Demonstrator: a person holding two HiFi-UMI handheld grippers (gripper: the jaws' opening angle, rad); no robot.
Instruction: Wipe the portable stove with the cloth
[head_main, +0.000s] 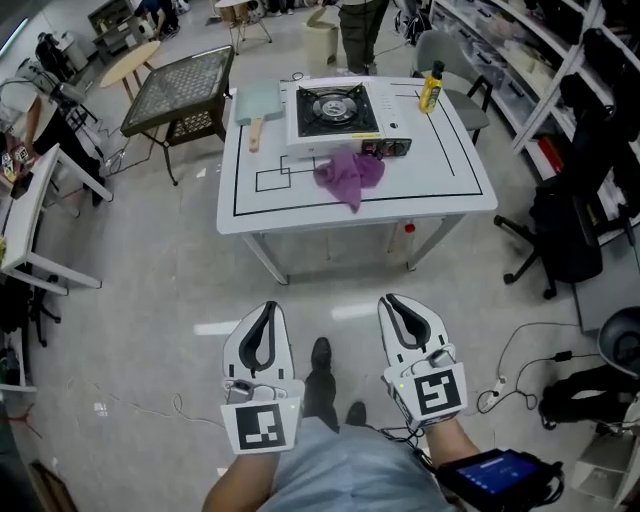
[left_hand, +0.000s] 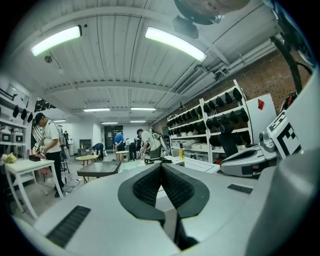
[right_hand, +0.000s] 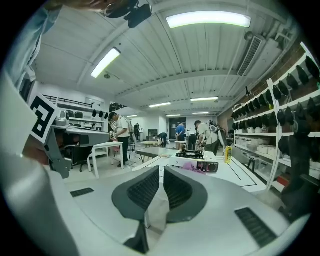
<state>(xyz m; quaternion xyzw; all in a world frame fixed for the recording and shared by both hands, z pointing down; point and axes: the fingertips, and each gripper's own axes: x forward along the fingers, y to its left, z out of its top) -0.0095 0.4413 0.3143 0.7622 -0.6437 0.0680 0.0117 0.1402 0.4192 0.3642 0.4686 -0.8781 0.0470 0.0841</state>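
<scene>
While both grippers are held low above the floor, well short of the white square tabletop (head_main: 440, 195) marked with black lines, neither one holds anything. The left gripper (head_main: 268, 306) has its jaws pressed together, and the right gripper (head_main: 391, 299) is likewise clenched and empty. On the tabletop sits the white portable stove with a black burner (head_main: 335, 115). The crumpled purple cloth (head_main: 350, 175) lies just in front of it, touching its front edge. A yellow bottle (head_main: 431, 88) stands to the stove's right, and a pale green board with a wooden handle (head_main: 258, 105) lies to its left.
</scene>
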